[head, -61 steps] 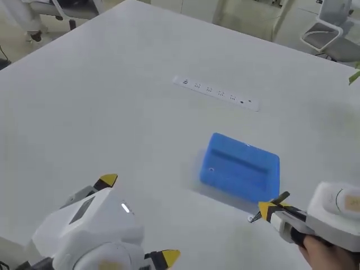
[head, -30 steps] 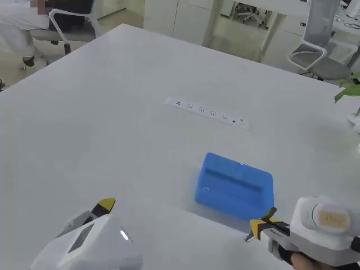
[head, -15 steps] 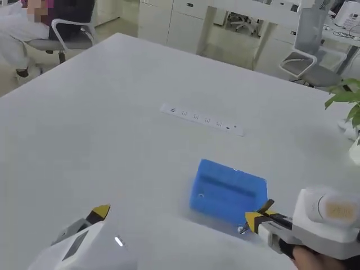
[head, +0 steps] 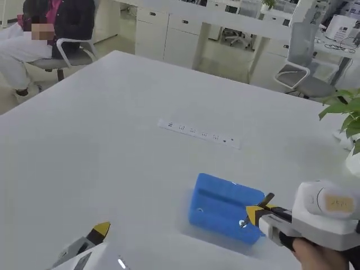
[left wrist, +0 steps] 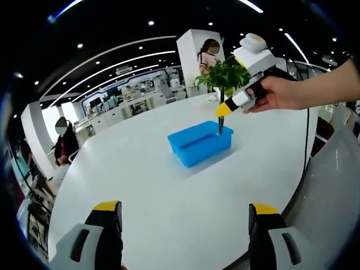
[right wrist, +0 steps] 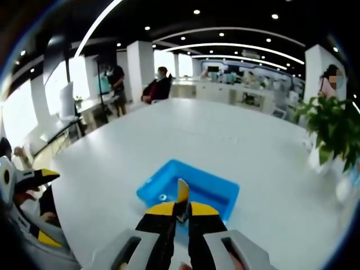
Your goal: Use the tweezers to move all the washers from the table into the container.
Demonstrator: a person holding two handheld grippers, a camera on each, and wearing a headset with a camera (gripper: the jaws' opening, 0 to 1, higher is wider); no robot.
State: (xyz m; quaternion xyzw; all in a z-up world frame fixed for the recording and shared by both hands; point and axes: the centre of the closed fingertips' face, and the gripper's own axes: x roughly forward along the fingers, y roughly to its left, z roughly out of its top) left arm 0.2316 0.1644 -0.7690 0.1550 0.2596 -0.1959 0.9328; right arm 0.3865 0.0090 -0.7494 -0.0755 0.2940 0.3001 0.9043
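A blue rectangular container (head: 222, 209) sits on the white table (head: 112, 140), with one small washer (head: 199, 211) on its floor. My right gripper (head: 257, 214) is at the container's near right corner, shut on thin tweezers (head: 245, 222) that point down over the rim. Something small and shiny sits at the tweezer tip; whether it is a washer is unclear. The right gripper view looks past the tweezers (right wrist: 182, 194) into the container (right wrist: 194, 188) and at the washer (right wrist: 163, 198). My left gripper (left wrist: 184, 211) is open, hovering well short of the container (left wrist: 198, 147).
A flush power strip (head: 199, 135) lies in the table beyond the container. A potted plant (head: 344, 115) stands at the table's far right. Office chairs (head: 301, 79) and a seated person (head: 34, 45) are past the far edges.
The right gripper has carried the tweezers from in front of the container's near edge to over its near right corner. The head camera has tilted up; the left gripper sits lower in view.
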